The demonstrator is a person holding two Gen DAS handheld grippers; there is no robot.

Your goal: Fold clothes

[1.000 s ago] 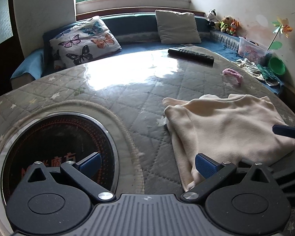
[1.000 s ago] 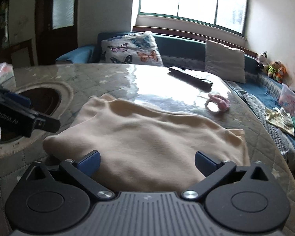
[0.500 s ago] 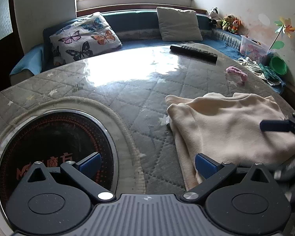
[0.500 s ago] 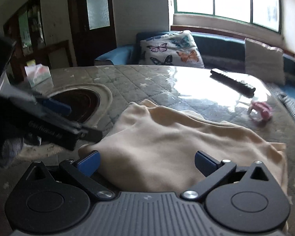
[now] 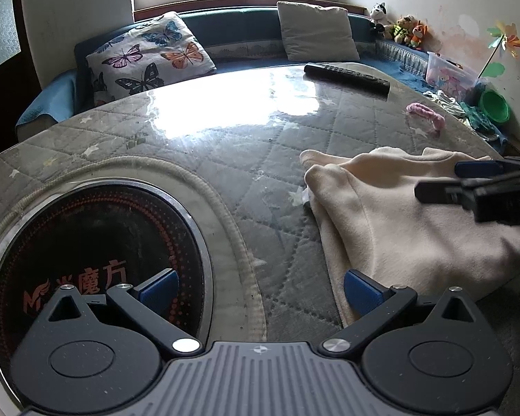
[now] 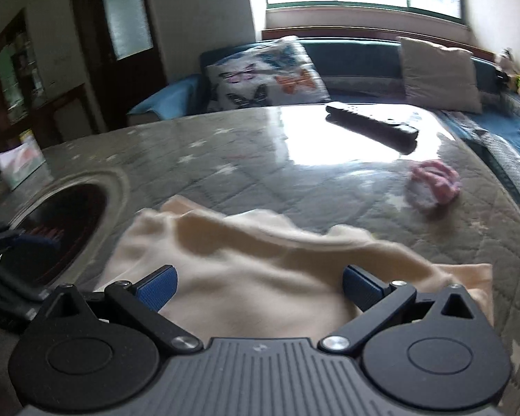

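A cream fleece garment (image 5: 391,215) lies folded on the quilted round table (image 5: 225,145), at the right of the left wrist view. My left gripper (image 5: 260,289) is open low over the table, its right pad by the garment's near-left edge, nothing between its fingers. In the right wrist view the same garment (image 6: 260,270) fills the foreground, blurred. My right gripper (image 6: 258,286) stands open just above the cloth. The right gripper's fingers (image 5: 482,187) reach in over the garment from the right edge of the left wrist view.
A round dark hotplate (image 5: 93,249) is set into the table at near left. A black remote (image 5: 346,78) and a pink scrunchie (image 5: 428,112) lie farther back. A sofa with a butterfly pillow (image 5: 149,59) runs behind; toys and a green bowl (image 5: 494,105) sit at right.
My right gripper has swung leftward over the garment, and its fingers now reach farther across the cloth in the left wrist view. The left gripper has pulled back slightly. Both stay open.
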